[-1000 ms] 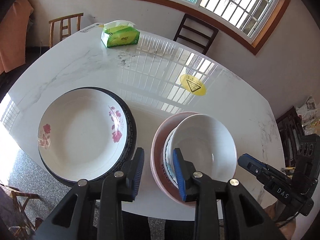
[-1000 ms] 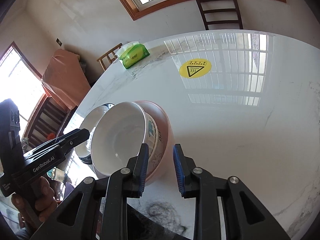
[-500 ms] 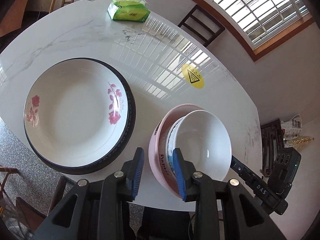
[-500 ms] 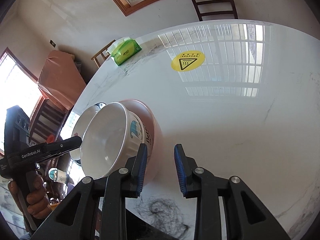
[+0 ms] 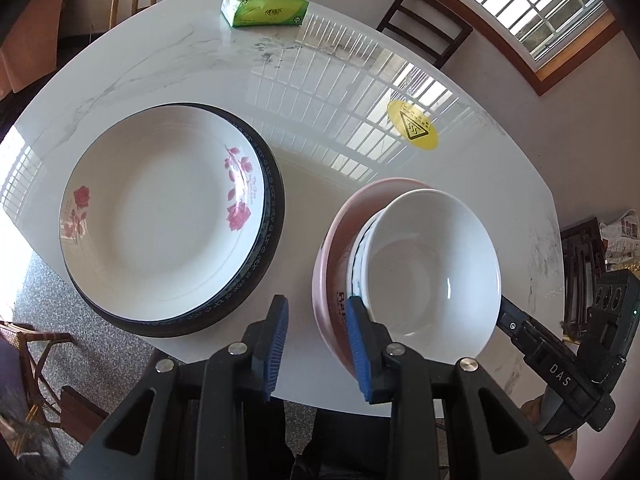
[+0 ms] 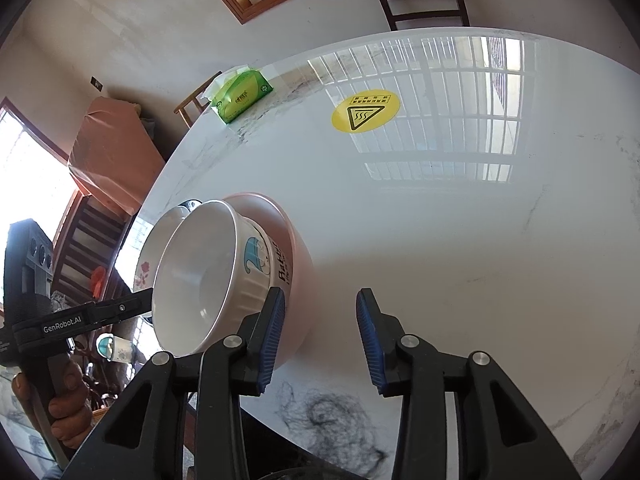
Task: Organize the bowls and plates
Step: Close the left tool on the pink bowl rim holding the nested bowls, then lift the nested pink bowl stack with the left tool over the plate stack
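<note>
The white bowl (image 5: 432, 264) sits nested in a second white bowl with a blue picture on its side (image 6: 260, 258), and both rest inside a pink bowl (image 5: 340, 248) near the front edge of the marble bench (image 5: 180, 60). The stack leans toward the right hand-held gripper's side. Just to its left stands a white plate with red roses (image 5: 160, 216) on top of a dark-rimmed plate (image 5: 272, 216); the plate stack and the bowl stack are close but apart.

The left hand-held gripper (image 5: 316, 340) holds its blue pads partly apart above the bench edge, with nothing pressed between them; its right pad overlaps the pink bowl's rim in the picture, though whether it touches cannot be told. The right hand-held gripper (image 6: 320, 336) is opening, its jaws empty over bare bench, the left pad just beside the pink bowl's wall.

Farther back lie a green tissue pack (image 5: 264, 10) and a yellow warning sticker (image 5: 412, 124). A hand (image 6: 60, 404) grips the left device's handle.
</note>
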`<state>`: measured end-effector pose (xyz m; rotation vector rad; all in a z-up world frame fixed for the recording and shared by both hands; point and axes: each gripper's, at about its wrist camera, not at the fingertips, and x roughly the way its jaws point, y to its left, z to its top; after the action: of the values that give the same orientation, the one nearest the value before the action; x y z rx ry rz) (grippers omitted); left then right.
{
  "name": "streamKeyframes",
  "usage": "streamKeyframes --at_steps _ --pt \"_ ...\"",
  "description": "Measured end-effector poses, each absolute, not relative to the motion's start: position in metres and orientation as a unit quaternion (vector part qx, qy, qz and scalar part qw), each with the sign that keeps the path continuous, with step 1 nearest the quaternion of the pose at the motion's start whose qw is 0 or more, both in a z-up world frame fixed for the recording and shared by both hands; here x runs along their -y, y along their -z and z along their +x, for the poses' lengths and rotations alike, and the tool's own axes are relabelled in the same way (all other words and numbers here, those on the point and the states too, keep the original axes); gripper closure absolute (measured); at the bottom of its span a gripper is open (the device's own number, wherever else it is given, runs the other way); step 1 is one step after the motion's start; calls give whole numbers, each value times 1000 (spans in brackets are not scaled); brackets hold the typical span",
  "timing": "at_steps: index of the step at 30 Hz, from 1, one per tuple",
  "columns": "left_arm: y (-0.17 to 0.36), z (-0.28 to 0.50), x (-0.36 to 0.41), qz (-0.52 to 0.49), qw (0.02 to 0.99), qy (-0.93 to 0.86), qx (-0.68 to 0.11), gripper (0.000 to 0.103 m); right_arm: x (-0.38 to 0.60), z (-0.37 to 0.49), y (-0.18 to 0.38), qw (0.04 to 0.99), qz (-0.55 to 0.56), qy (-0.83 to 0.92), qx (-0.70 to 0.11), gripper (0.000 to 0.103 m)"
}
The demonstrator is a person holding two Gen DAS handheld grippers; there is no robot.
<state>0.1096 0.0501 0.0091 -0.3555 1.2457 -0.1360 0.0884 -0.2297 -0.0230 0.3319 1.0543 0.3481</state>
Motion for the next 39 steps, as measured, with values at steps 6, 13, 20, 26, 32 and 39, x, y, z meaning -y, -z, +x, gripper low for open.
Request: streamKeyframes --at_steps 6,13,20,26,32,39 --pt "-9 116 -51 -176 791 52 -584 73 220 96 27 829 134 -159 -519 66" --pt "-7 119 -56 -192 793 40 -576 68 213 106 30 824 95 -147 -539 66" --pt "-1 119 -66 -227 777 34 -586 64 208 114 31 813 59 -150 -559 65" --pt "2 118 -66 -216 777 25 -590 61 209 115 33 801 55 -162 -573 64" --pt "-2 124 -47 -147 775 8 -615 63 209 117 35 799 47 -160 -577 53" --pt "8 124 -43 -154 772 -3 -616 63 212 121 38 802 57 -167 -571 49"
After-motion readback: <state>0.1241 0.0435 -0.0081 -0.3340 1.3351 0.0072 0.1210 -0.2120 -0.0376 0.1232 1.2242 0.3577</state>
